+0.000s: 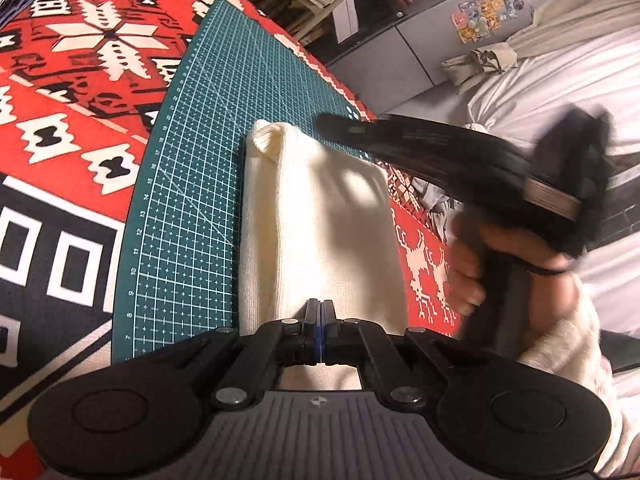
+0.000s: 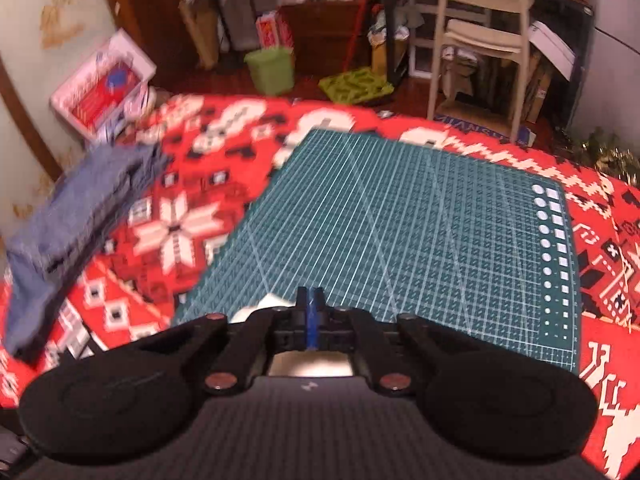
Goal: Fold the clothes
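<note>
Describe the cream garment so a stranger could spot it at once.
Find the green cutting mat lying on the red patterned blanket. Along the mat's right edge lies a folded cream knit garment, a long narrow bundle. It is the only pale, plain thing there; the other folded clothes are blue denim, off the mat.

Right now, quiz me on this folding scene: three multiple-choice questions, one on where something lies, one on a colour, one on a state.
1. Where does the folded cream garment lie?
A. on the green cutting mat
B. on the chair
C. on the white bedding

2. What colour is the folded pile at the left of the right wrist view?
A. yellow
B. blue
C. pink

3. How do the left claw jaws stand?
A. wide open
B. shut
C. clamped on a box

Answers:
1 A, the garment rests on the gridded mat.
2 B, the folded blue clothes are denim-coloured.
3 B, the jaws meet with no gap.
</note>
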The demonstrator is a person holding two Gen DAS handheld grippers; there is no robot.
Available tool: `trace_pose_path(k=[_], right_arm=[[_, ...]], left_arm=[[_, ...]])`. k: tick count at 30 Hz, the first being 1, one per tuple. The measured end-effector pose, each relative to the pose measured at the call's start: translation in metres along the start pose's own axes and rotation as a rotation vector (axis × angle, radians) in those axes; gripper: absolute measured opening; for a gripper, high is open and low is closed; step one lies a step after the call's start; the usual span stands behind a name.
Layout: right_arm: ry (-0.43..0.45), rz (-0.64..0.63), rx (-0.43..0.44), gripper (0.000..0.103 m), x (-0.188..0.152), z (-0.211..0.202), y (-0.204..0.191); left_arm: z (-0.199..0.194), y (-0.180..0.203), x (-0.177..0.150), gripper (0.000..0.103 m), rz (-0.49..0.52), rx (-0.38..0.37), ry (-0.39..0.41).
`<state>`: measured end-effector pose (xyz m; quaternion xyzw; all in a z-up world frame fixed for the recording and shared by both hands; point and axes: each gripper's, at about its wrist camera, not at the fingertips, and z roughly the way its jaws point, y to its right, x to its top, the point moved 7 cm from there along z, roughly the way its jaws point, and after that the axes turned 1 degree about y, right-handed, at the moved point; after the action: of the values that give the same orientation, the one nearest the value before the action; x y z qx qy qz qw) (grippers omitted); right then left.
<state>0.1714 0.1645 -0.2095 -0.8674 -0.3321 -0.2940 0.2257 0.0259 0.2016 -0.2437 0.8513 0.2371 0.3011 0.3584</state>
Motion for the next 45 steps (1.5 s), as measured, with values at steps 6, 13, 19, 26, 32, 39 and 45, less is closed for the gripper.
trace_pose_path(k=[6,13,19,26,32,39,45], right_arm=[[0.027,0.050,0.003,0.002,-0.020,-0.056,0.017],[-0.014,0.058,-0.009,0.000,-0.060,-0.065,0.014],[0.020,0.057,-0.043,0.000,-0.045,-0.044,0.027],[0.064,0.111,-0.056,0.002,-0.026,-0.044,0.041],[0.053,0.131,-0.021,0.002,-0.048,-0.081,0.034],[0.030,0.113,-0.061,0.002,-0.064,-0.082,0.032],[0.029,0.113,-0.105,0.000,-0.056,-0.066,0.041]], left_arm=[[-0.001,0.007,0.004,0.002,0.057,0.041,-0.013],[0.000,0.012,0.004,0.003,0.098,0.077,-0.018],[0.001,0.012,0.001,0.003,0.097,0.087,-0.018],[0.003,0.013,0.004,0.002,0.061,0.088,-0.028],[-0.001,0.025,0.011,0.003,0.106,0.069,0.004],[0.014,0.039,0.050,0.003,0.172,0.109,0.092],[0.029,0.028,0.057,0.003,0.218,0.171,0.062]])
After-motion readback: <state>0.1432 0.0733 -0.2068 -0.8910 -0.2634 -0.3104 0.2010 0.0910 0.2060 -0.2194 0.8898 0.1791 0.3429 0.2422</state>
